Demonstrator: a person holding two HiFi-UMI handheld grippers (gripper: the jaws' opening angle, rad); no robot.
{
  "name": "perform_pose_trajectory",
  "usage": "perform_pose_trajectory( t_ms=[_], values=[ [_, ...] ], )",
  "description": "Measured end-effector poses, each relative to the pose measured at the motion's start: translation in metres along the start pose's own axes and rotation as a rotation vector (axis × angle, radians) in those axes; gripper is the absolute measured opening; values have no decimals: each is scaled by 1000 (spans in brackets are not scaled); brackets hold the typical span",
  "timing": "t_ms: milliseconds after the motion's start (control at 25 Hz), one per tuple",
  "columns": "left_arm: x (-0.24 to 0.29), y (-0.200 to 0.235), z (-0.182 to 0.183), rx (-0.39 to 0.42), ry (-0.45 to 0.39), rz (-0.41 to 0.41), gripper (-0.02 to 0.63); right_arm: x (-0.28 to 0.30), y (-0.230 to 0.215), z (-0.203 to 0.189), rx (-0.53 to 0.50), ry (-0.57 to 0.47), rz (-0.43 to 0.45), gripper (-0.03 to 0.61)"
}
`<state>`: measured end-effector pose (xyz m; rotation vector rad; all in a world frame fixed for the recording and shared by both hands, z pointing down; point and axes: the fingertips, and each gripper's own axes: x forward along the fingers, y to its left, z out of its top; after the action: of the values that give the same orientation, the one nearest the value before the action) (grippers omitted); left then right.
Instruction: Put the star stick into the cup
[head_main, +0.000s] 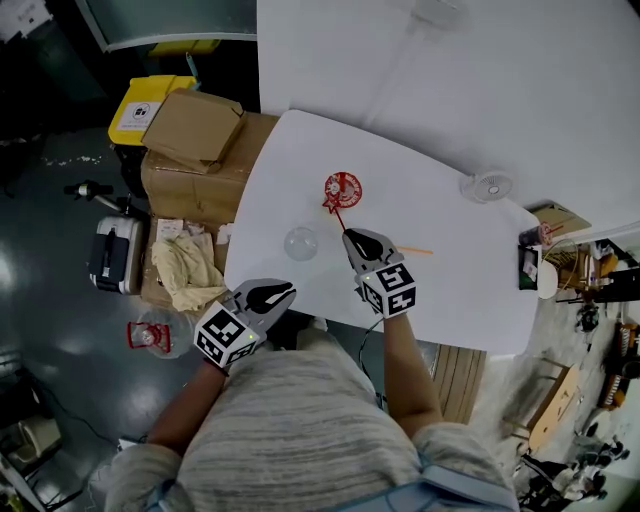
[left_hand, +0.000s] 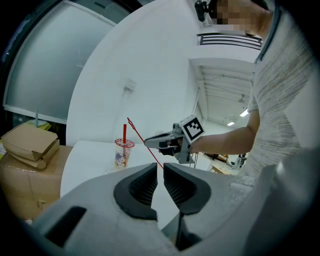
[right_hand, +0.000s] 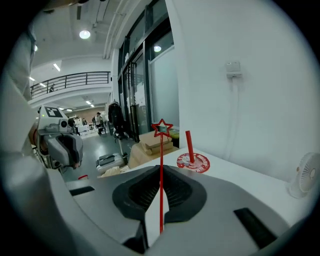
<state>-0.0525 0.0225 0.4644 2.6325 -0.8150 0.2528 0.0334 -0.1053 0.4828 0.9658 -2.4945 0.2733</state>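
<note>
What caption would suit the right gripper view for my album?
Right gripper shut on the red star stick, the lidded cup ahead on the white table.

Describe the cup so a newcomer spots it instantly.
On the white table, look just beyond the tip of the right gripper holding the red star stick. The lidded drink cup stands there, apart from the clear dome and small white fan; only it has a red-printed lid with a red straw.

My right gripper (head_main: 352, 238) reaches forward on an outstretched forearm, jaws clamped on the star stick (right_hand: 161, 150). My left gripper (head_main: 268, 296) sits behind and to its left, jaws nearly together, empty.
</note>
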Motion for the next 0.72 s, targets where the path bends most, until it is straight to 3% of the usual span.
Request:
perform_pose_trajectory(
  t_ms=[440, 720],
  values=[
    [3, -7, -11, -12, 32, -5, 49, 15, 13, 54, 216, -285, 98, 11],
    [1, -9, -21, -24, 53, 2, 49, 30, 25, 74, 260, -385, 128, 12]
  ],
)
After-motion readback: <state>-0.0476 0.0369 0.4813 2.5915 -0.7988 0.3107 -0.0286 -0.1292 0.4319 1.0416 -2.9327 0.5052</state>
